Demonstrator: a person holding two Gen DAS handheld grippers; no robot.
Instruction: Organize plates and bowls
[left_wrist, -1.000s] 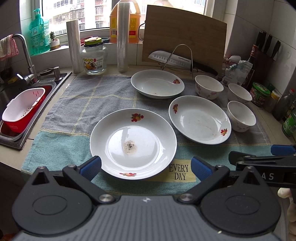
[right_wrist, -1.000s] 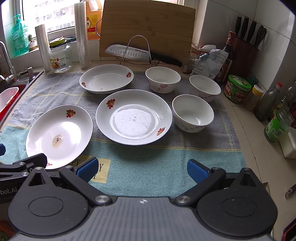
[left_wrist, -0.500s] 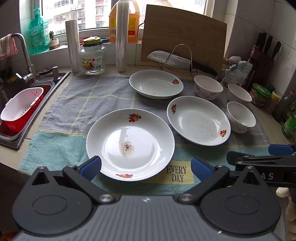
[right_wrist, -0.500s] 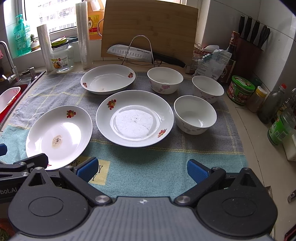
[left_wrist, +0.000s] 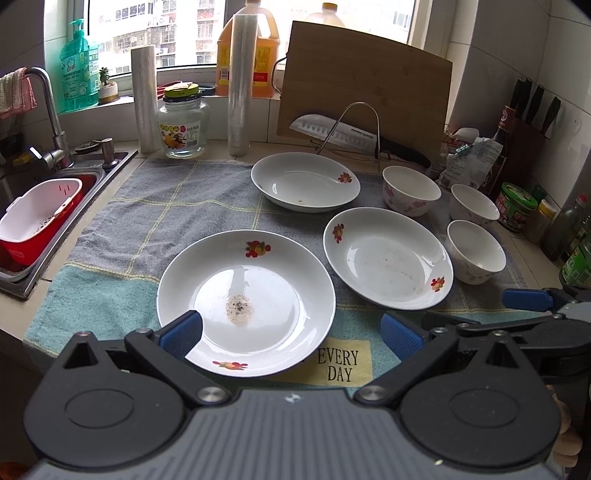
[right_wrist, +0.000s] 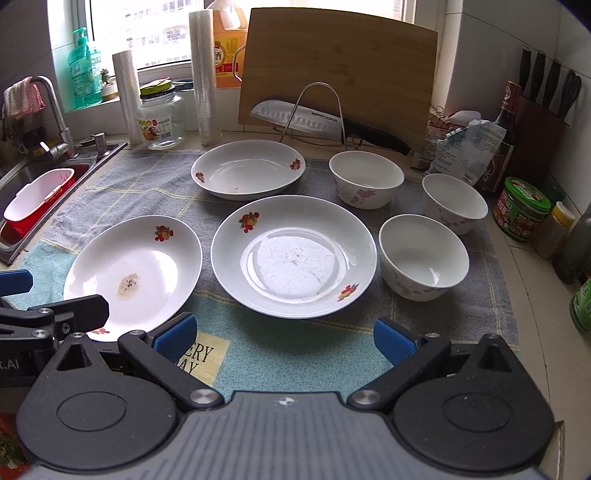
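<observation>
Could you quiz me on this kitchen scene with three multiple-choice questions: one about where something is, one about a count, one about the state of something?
1. Where is the knife?
A. In the sink
B. On a wire rack in front of the cutting board
C. Inside a bowl

2. How many bowls stand on the towel?
A. Three
B. One
C. Five

3. What state is the left gripper in?
A. Shut on a bowl
B. Shut on a plate
C. Open, holding nothing

Answers:
1. B: the blade lies across the wire rack against the cutting board.
2. A: three bowls stand to the right of the plates.
3. C: its fingers are spread wide above the near plate, gripping nothing.
</observation>
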